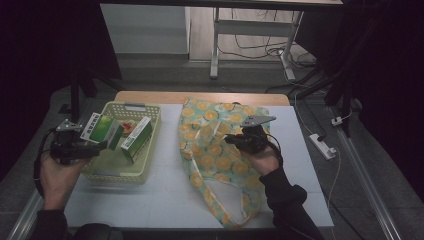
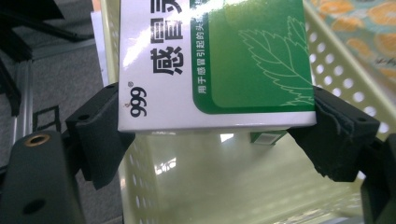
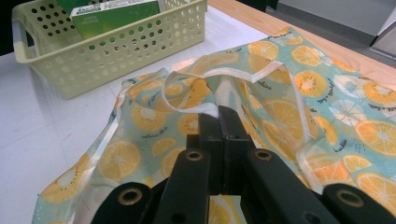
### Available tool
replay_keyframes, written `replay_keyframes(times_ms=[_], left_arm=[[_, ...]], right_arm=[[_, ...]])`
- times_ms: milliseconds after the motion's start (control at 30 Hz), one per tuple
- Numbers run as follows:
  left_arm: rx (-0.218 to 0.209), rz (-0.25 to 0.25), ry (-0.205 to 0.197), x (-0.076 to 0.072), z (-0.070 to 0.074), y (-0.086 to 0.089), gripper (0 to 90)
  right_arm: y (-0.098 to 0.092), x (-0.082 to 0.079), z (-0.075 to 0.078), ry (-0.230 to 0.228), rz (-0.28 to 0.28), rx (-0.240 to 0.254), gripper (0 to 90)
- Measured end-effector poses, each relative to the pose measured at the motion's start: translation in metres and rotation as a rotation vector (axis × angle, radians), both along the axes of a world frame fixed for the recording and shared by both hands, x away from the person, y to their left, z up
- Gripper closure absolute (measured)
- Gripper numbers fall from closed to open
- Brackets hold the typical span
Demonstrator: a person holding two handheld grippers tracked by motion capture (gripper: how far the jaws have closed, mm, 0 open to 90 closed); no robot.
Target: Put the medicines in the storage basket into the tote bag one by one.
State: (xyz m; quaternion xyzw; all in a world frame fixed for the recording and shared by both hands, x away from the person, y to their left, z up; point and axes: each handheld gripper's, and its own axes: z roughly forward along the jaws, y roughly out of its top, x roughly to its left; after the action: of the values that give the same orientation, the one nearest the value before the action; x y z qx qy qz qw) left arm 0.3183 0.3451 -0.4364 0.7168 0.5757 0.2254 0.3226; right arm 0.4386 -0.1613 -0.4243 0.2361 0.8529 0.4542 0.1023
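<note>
The high view looked forward and down from above the person's side onto the whole table (image 1: 165, 200). The left gripper view sat very close, facing into the yellow basket (image 2: 336, 74), while the right gripper view looked low across the orange-print bag (image 3: 336, 107) toward that same basket (image 3: 116, 56).

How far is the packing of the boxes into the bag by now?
Early, it seems. Done: nothing is seen inside the bag yet. In hand: the left gripper holds a green box above the basket, and the right gripper pinches the bag's rim. Left: moving this box, and at least one other box in the basket.
</note>
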Motion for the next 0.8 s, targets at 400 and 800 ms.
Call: replay_keyframes(times_ms=[400,800], left_arm=[[-0.013,-0.047,-0.083,-0.014,0.019,-0.011,17.1],[-0.065,-0.204,-0.08,-0.02,0.028,-0.044,17.0]], right_arm=[[-0.001,0.001,0.0,-0.001,-0.002,0.002,89.6],[-0.003,0.001,0.0,-0.008,-0.01,0.001,89.7]])
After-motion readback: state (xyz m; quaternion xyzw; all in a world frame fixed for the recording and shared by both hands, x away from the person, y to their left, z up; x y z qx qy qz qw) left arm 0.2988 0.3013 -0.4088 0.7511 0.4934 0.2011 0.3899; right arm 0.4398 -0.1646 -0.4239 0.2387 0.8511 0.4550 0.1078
